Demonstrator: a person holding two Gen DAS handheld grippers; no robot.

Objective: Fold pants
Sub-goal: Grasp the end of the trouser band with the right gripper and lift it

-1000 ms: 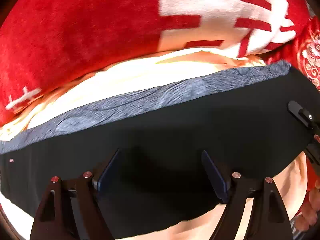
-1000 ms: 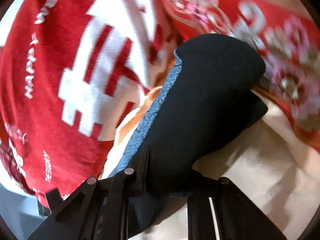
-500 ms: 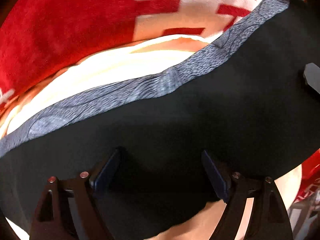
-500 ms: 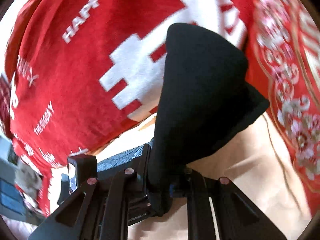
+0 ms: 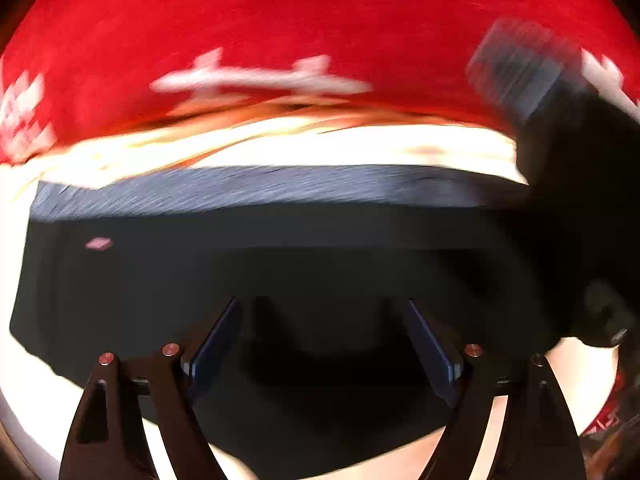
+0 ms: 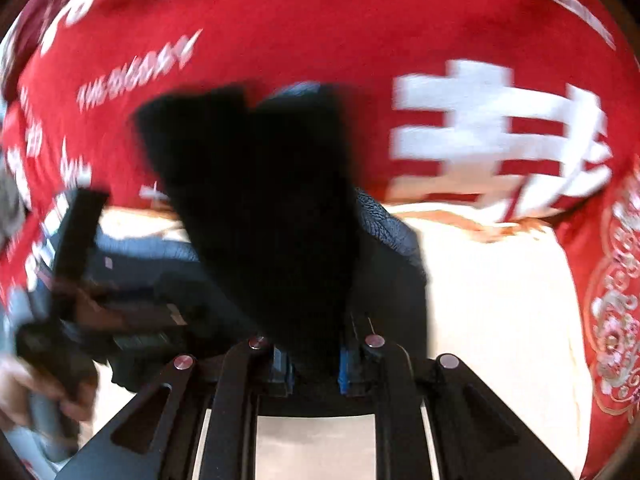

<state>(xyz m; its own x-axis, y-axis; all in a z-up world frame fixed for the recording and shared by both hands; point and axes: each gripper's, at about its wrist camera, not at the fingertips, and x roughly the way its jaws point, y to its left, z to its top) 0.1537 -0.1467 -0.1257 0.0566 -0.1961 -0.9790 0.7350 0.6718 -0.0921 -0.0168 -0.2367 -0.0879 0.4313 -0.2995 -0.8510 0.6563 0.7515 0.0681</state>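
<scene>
Pants (image 5: 320, 280): dark, soft, limp cloth with a grey band along the far edge, spread over a cream sheet (image 5: 340, 148); light, drapes and slips easily, best pinched at a doubled edge or corner.
Left tongs (image 5: 324, 344): spread wide above the flat cloth, pads not pressing it.
Right tongs (image 6: 314, 364): clamped on a bunched fold, though the jaws have just been easing slightly apart.
Surroundings: red printed blanket (image 6: 320, 20) behind; the tongs work close together and could collide.
</scene>
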